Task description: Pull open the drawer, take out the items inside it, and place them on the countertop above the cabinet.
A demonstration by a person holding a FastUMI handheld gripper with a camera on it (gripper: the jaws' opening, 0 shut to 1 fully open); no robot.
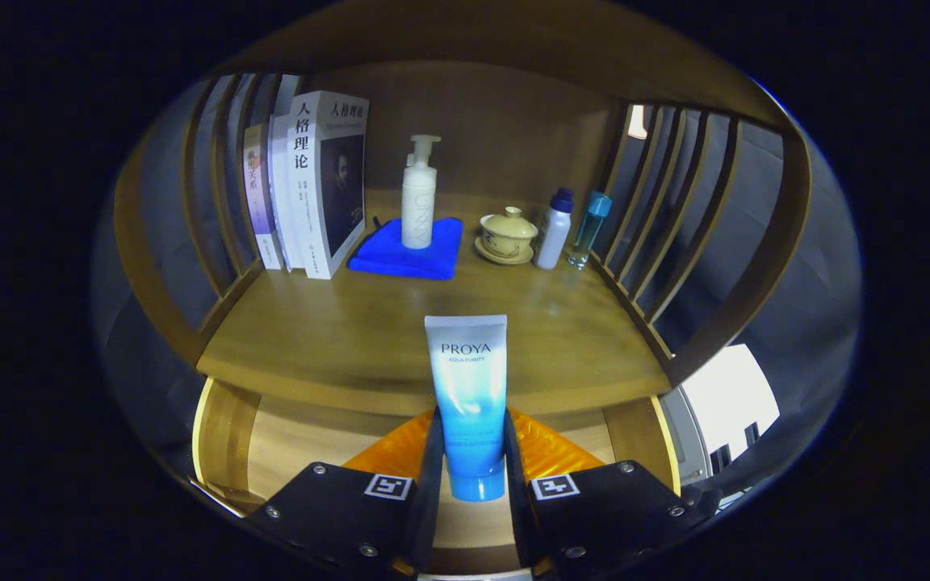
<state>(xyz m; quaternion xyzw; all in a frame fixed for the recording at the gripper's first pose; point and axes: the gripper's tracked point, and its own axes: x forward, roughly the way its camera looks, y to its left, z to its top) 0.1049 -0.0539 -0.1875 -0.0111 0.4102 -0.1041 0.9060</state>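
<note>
A blue tube is clamped upright between both fingers of the claw, cap downward, above the open drawer. Beyond the tube, the desk is occupied by books, a pump bottle on a blue cloth, and a lidded cup.

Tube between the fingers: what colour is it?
The tube fades from white at its top to blue at its cap end, clearest in the gripper view, clamped between both fingers.
</note>
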